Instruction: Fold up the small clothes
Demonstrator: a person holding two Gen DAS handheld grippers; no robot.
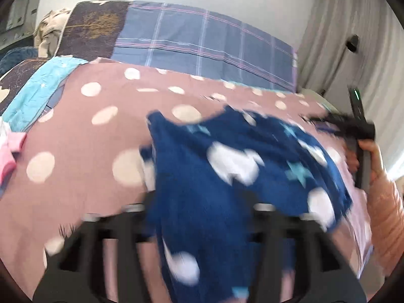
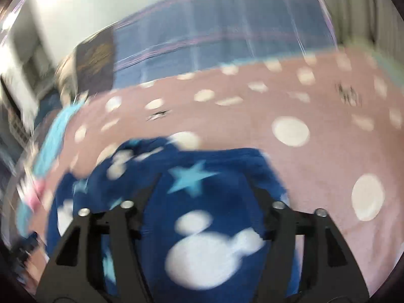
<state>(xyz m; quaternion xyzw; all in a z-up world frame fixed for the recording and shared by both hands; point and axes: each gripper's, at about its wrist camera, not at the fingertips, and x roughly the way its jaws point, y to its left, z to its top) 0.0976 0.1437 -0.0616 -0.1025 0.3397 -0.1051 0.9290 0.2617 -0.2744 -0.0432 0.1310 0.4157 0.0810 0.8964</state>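
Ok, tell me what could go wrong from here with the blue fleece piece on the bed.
1. The blue star-print fleece garment lies rumpled on the pink polka-dot bedspread, and both claws look open, so it may settle crooked.
2. The left claw has fleece draped between its fingers; the cloth may snag and drag.
3. Both views are blurred, so the next grasp may miss an edge.

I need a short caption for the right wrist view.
Open right gripper above a navy star-print garment on a pink dotted bedspread.

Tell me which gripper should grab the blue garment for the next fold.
Right, probably. The right gripper has open fingers straddling the blue garment where it lies flat, its far edge just ahead. The left gripper, also open, is partly covered by a bunched, blurred part of it.
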